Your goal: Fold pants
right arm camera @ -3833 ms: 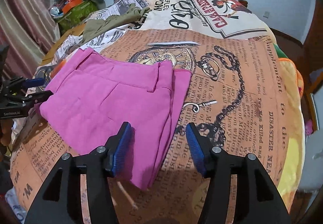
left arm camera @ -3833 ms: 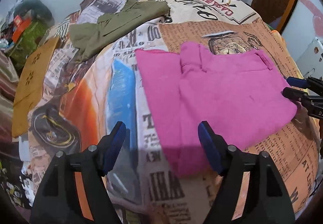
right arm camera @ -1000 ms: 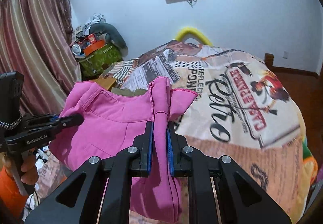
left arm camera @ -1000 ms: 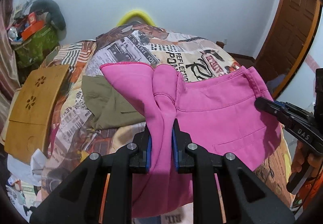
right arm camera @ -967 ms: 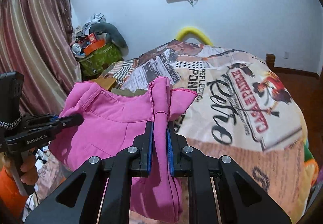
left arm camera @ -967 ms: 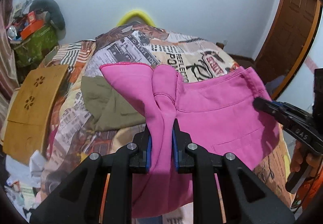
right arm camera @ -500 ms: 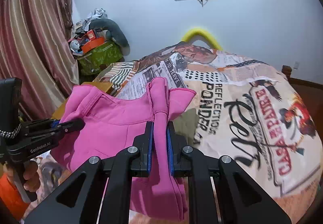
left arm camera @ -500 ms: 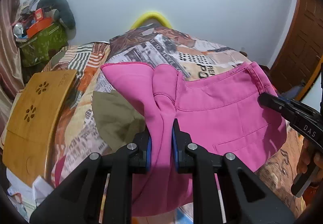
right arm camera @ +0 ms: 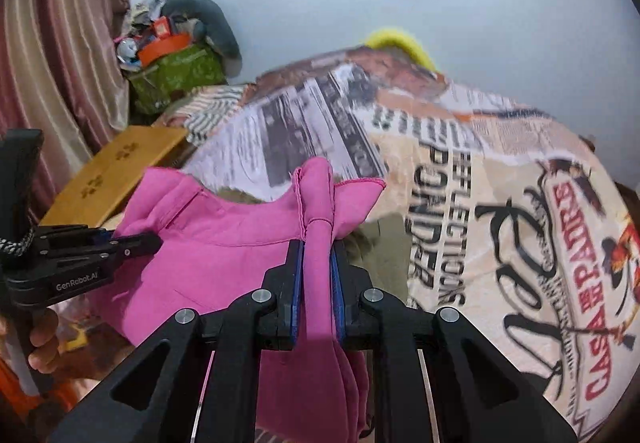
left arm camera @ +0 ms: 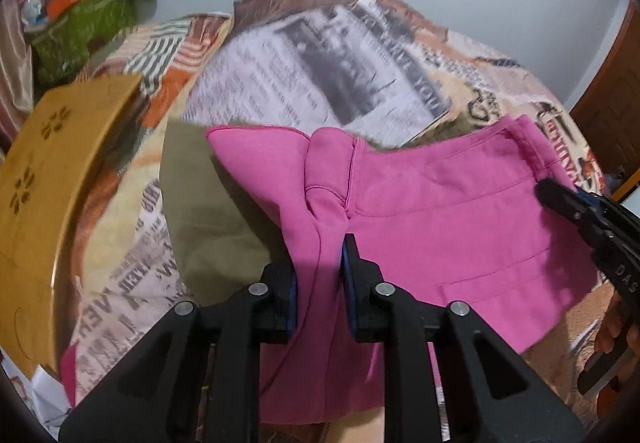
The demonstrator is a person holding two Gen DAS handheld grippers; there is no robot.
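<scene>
The pink pants (left arm camera: 440,223) hang folded between my two grippers, above the printed bedcover (left arm camera: 320,55). My left gripper (left arm camera: 319,263) pinches one bunched corner; its jaws are opening, with the cloth still pressed between the blue pads. My right gripper (right arm camera: 318,255) grips the other corner of the pants (right arm camera: 224,243); its jaws are opening too, and cloth fills the gap. Each view catches the other gripper: the right one (left arm camera: 560,199) at the waistband edge, the left one (right arm camera: 148,241) at the pants' left edge. The hanging lower part of the pants is hidden behind the fingers.
An olive garment (left arm camera: 208,211) lies on the bed under the pants, also seen as the olive garment (right arm camera: 380,251). A wooden board (left arm camera: 48,171) lies left of the bed. A green bag with clutter (right arm camera: 176,75) and a curtain (right arm camera: 52,43) stand far left. A door (left arm camera: 612,91) is at the right.
Both grippers have carried the pants forward and lower, toward the head of the bed and over the olive garment. The gap between each pair of pads looks slightly wider.
</scene>
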